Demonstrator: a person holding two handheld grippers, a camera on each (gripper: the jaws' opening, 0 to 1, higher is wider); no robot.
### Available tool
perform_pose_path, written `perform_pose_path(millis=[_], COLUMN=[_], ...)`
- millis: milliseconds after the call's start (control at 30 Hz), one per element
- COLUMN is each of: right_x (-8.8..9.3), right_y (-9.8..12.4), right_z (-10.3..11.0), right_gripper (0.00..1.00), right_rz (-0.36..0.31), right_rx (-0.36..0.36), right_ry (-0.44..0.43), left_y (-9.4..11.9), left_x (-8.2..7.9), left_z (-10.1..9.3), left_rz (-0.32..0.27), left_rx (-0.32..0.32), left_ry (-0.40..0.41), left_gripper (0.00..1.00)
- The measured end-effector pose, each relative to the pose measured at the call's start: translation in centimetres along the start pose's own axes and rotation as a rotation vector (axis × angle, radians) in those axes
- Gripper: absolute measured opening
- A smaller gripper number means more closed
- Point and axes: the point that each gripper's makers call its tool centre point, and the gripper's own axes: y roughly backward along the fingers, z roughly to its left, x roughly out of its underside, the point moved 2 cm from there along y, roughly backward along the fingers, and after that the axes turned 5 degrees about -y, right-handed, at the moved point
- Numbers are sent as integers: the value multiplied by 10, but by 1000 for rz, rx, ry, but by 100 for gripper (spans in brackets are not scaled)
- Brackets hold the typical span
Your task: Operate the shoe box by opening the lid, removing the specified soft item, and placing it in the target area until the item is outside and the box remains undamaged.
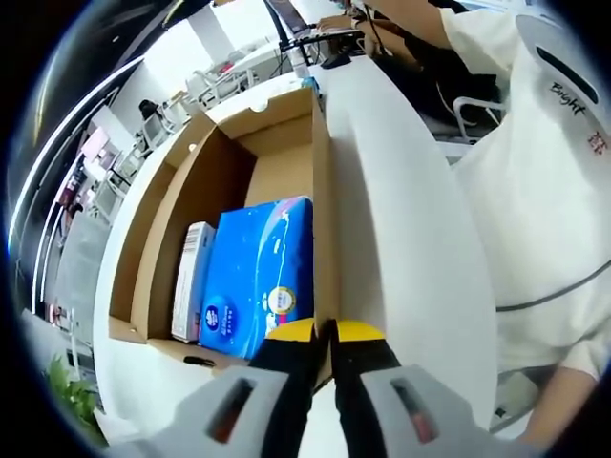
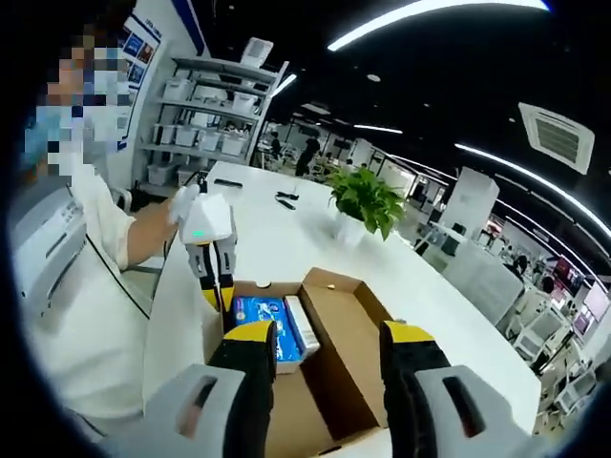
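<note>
Cardboard everywhere: the shoe box [image 1: 277, 153] lies open on the white table [image 1: 401, 239], and I use it as my landmark. My left gripper [image 1: 325, 334] is pinched narrow on the box's near side wall, one yellow-tipped jaw inside the box and one outside, the wall edge running up between them. Inside the box, just beside that wall, lies the blue soft pack [image 1: 256, 281], flat on the bottom. A slim white carton [image 1: 194, 279] stands against the pack's far side, between it and the opposite wall. The rest of the box floor beyond them is bare brown cardboard.

From my right gripper view, the box [image 2: 334, 353] sits below, with its lid flap [image 2: 186, 305] standing open toward my body. My right gripper [image 2: 325, 343] hovers over the box with its jaws wide apart and nothing between them. The blue pack [image 2: 258, 320] shows in the box corner, and the left gripper [image 2: 218, 281] stands over that corner, gripping the wall. Beyond the box, further along the table, stands a green potted plant [image 2: 368, 200].
</note>
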Motion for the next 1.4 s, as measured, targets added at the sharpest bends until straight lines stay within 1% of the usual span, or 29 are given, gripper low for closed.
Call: perform_pose_path(millis=[67,133,200,233,267,333,400,467,500,533,600,667,700,733,867,900,1000,1067,1133,1200,1300,1400], right_x=[-1,-4,0,4,4,1,-5,-4,1,3,9,19,24,25,15,13,11,15,24,29,29,33], right_y=[-9,-19,-30,-36,-38,-43,-48,-55,-61,-66,-79,-92,-95,-98,-104,-104,-105,-108,-111,-116,-123,-128], right_z=[3,8,12,14,14,14,15,18,20,20,25,29,29,30,38,40,41,42,46,49,48,52], right_gripper=[46,46,47,47,48,49,46,45,46,47,47,49,49,49,49,49,50,50,50,51,51,52], right_rz=[10,13,48,76,86,79,93,127,168,184,205,243,272,284,266,270,273,280,311,318,321,342], right_rx=[-16,-44,-69,-80,-81,-81,-100,-123,-144,-140,-167,-189,-196,-197,-237,-247,-249,-249,-265,-272,-282,-295], right_ry=[2,-8,3,17,27,29,37,50,60,63,53,40,51,62,38,44,50,49,49,56,59,67], left_y=[0,0,0,0,0,0,0,0,0,0,0,0,0,0,0,0,0,0,0,0,0,0], left_x=[0,0,0,0,0,0,0,0,0,0,0,0,0,0,0,0,0,0,0,0,0,0], left_z=[0,0,0,0,0,0,0,0,-1,-1,-1,0,0,0,0,0,0,0,1,0,1,1], left_rz=[-2,-2,-3,-4,-5,-5,-5,-3,0,0,-1,-2,-2,-2,-5,-7,-6,-6,-8,-8,-8,-11], left_rx=[-1,-1,1,2,2,2,3,5,8,10,12,12,11,10,6,6,7,6,4,3,0,-2], left_ry=[1,0,0,0,0,0,-1,3,4,4,6,4,2,0,-1,-2,-1,-2,-4,-3,-3,-3], left_gripper=[5,5,5,5,5,5,5,4,4,4,4,4,4,4,4,4,4,4,5,5,5,5])
